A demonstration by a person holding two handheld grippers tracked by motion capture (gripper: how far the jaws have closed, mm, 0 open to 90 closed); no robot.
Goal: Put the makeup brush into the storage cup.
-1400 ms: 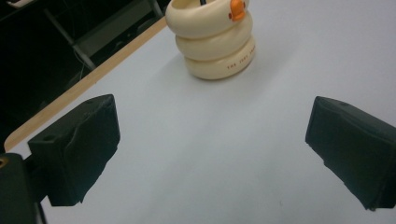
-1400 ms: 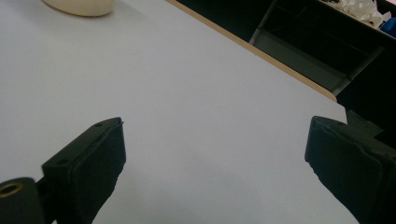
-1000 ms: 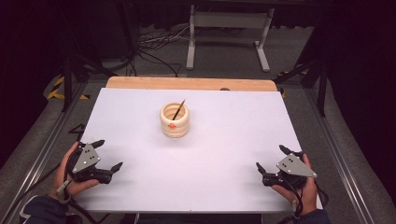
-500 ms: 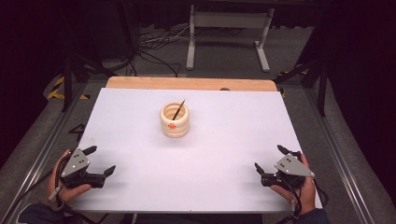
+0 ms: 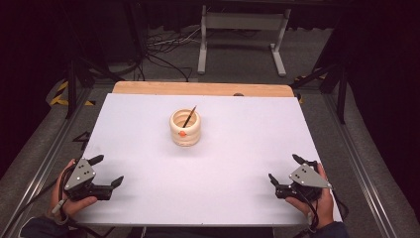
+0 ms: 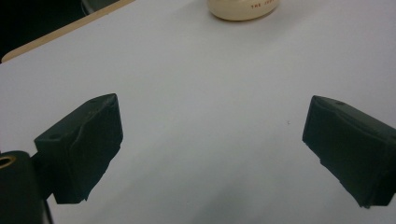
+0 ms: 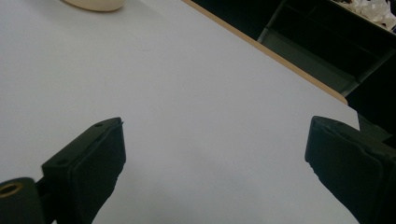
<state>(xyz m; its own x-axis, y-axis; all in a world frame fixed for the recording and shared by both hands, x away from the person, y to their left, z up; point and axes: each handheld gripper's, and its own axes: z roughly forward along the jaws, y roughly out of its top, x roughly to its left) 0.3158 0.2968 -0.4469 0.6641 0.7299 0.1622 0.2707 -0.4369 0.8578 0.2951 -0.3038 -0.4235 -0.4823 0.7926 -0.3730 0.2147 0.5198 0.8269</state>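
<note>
The left gripper (image 5: 109,170), a black two-jaw tool with a grey three-cornered plate on top, has shifted. A second ago it sat at the table's left edge with its jaws pointing right and slightly forward; half a second ago it had slid back toward the person and outward, partly off the white tabletop (image 5: 218,163). Now it has come forward and inward again, its spread black fingers (image 5: 117,181) once more over the white surface near the front left corner. The person's left hand (image 5: 67,196) has travelled with it, dipping toward the near edge and then returning. Its jaws stand wide apart, nothing between them.
</note>
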